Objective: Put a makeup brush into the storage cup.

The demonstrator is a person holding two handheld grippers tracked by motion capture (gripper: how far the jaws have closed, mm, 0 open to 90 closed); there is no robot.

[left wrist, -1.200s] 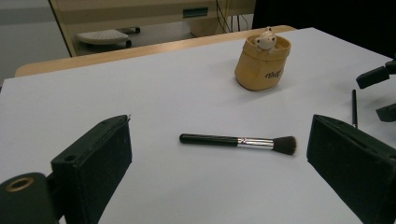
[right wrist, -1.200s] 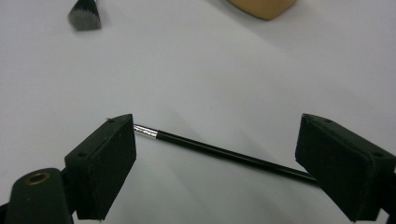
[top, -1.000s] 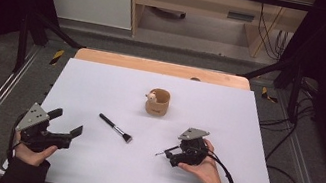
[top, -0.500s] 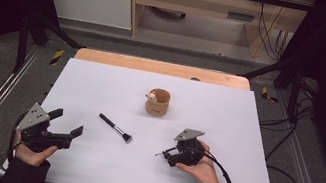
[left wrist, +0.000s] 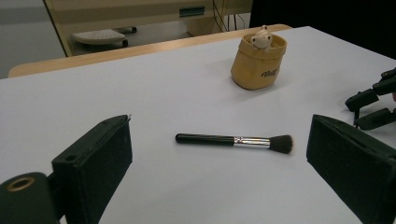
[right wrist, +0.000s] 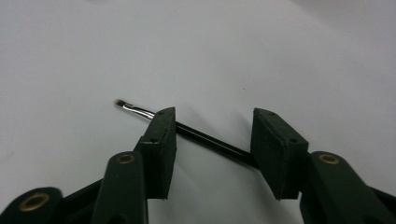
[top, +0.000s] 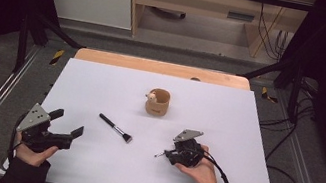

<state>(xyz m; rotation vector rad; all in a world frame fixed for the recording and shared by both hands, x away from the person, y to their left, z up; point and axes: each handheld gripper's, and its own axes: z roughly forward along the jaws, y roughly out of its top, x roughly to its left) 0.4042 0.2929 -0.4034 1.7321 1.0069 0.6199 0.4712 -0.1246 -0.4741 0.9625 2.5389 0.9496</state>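
**Right tool poised over a thin brush**

The right tool (top: 167,154) sat low near the front edge of the white counter (top: 254,138), right of the middle. Its jaws stood apart on either side of a thin black brush (right wrist: 187,131) lying flat on the counter; the brush passed behind the pads and no grip had been taken. Judging from that, the step in hand was picking up this brush. The next move would call for closing the jaws squarely across the slim handle and keeping low so it did not roll away.

The left tool (top: 68,129) was held near the front left corner, jaws wide apart and holding nothing. It faced a thicker makeup brush (left wrist: 233,140) lying left of the counter's middle, bristles toward the right tool.

A tan cup (left wrist: 258,62) stood toward the back of the counter's middle with a small figure (left wrist: 260,36) at its rim. Dark lettering on its side was too small to read.
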